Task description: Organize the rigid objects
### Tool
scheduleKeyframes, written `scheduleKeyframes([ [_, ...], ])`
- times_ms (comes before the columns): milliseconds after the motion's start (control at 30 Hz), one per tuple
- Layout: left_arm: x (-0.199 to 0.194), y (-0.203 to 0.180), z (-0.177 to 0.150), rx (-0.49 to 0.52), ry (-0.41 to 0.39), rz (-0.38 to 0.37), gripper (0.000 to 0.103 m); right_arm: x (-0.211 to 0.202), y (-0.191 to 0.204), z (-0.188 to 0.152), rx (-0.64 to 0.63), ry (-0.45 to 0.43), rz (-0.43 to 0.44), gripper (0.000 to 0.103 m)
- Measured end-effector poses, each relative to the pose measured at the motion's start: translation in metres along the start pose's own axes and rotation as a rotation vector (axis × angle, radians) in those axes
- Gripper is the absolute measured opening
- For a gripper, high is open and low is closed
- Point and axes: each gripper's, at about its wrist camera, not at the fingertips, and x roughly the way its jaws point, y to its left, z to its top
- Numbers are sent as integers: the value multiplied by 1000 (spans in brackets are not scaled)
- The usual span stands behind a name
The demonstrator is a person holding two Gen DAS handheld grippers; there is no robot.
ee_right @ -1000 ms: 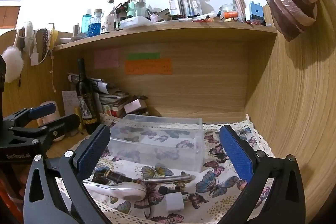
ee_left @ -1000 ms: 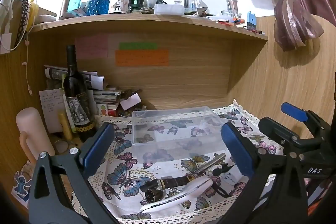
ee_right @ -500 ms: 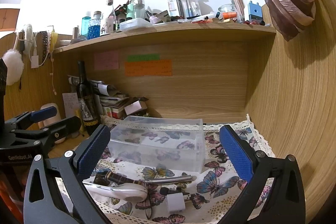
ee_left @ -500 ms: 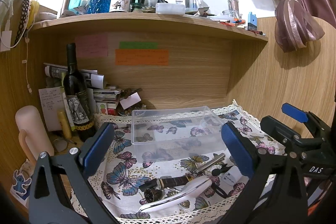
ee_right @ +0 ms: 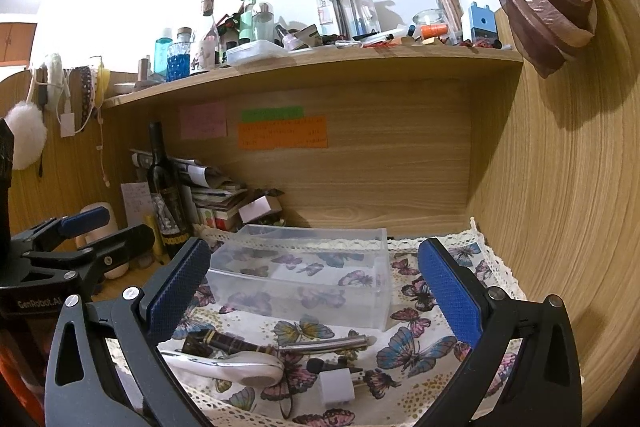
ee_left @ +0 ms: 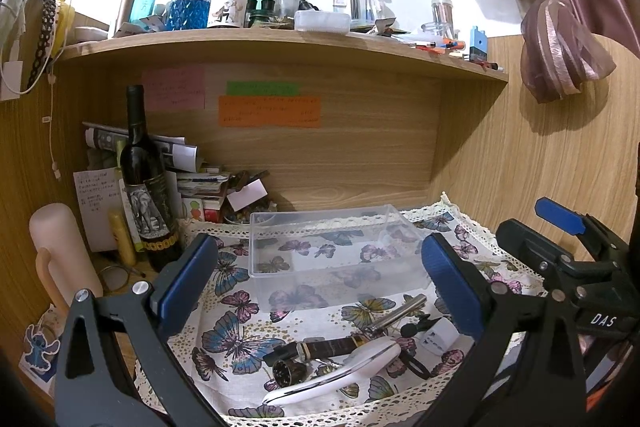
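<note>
Wooden alcove walls enclose a butterfly-print cloth (ee_left: 236, 311) where a clear plastic bin (ee_left: 332, 247) sits empty, with a glossy white curved device (ee_left: 340, 373), a dark banded pen (ee_left: 332, 346), a silver pen (ee_left: 398, 313) and a white plug (ee_right: 337, 387) clustered just beside it at 6 o'clock. In the left view the white device's long axis runs 8 to 2 o'clock. Both the left gripper (ee_left: 320, 279) and right gripper (ee_right: 314, 287) hover with jaws spread wide, holding nothing.

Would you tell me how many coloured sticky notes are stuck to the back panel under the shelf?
3: a pink note on the left, a green strip beside it, and an orange note directly below the green one.
</note>
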Motion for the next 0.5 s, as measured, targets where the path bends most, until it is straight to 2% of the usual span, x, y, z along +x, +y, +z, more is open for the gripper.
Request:
scheduleKeyframes([
  [500, -3, -1, 3, -1, -5, 1, 103, -3, 0, 1, 12, -9, 10, 103],
])
